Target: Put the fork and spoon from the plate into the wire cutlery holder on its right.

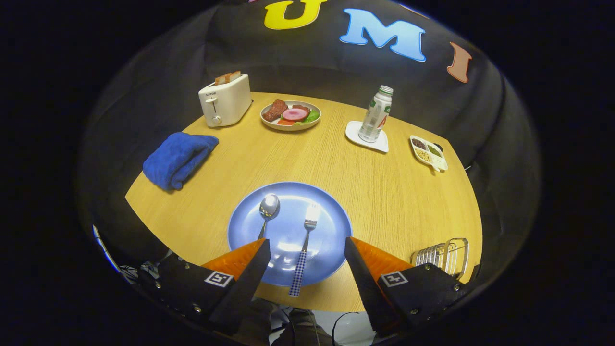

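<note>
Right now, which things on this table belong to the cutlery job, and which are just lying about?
Job: fork and spoon on the blue plate; wire cutlery holder to its right; gripper, open over the fork.

Lying about: toaster, blue towel, food plate, bottle on coaster, snack tray.

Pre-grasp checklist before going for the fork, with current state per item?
1. Fingers open: ok. The gripper is spread wide, nothing held.
2. Fork reachable: ok. It lies on the blue plate, handle toward the gripper, in the gap between the fingers.
3. Spoon clear of the fork: ok. It lies apart on the same plate, handle running under one finger.
4. Wire holder free to receive: cannot tell. It stands right of the plate by the table edge; its inside is not clear.
5. Path from plate to holder: ok. Bare table lies between them.
6. Height above the fork: cannot tell.
</note>
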A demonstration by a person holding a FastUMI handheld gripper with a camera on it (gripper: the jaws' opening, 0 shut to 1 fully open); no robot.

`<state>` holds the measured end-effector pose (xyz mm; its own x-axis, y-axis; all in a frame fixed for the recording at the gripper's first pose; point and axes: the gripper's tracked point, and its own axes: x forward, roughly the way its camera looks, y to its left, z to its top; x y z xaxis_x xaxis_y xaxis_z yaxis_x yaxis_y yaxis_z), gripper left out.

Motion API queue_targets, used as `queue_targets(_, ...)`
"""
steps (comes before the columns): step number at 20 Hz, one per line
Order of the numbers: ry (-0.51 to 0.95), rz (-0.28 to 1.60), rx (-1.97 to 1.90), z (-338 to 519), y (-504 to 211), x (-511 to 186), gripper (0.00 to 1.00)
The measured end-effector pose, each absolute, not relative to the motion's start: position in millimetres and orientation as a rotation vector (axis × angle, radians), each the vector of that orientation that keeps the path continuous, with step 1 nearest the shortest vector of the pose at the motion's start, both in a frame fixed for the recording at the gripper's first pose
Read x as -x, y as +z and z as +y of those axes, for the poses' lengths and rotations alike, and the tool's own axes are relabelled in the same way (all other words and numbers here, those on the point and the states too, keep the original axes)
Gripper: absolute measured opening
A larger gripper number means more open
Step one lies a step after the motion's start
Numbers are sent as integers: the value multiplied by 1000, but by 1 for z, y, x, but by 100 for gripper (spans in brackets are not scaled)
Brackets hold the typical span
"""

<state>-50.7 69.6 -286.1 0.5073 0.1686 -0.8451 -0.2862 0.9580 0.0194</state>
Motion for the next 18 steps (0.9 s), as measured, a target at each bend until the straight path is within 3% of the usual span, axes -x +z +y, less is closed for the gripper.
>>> queue_targets(10,277,1122,114,72,-325,58,96)
queue_targets(12,282,1149,102,74,-335,60,89)
queue_targets(15,282,1212,126,73,-348,65,64)
queue_targets(18,321,1271,144,77,-367,71,64)
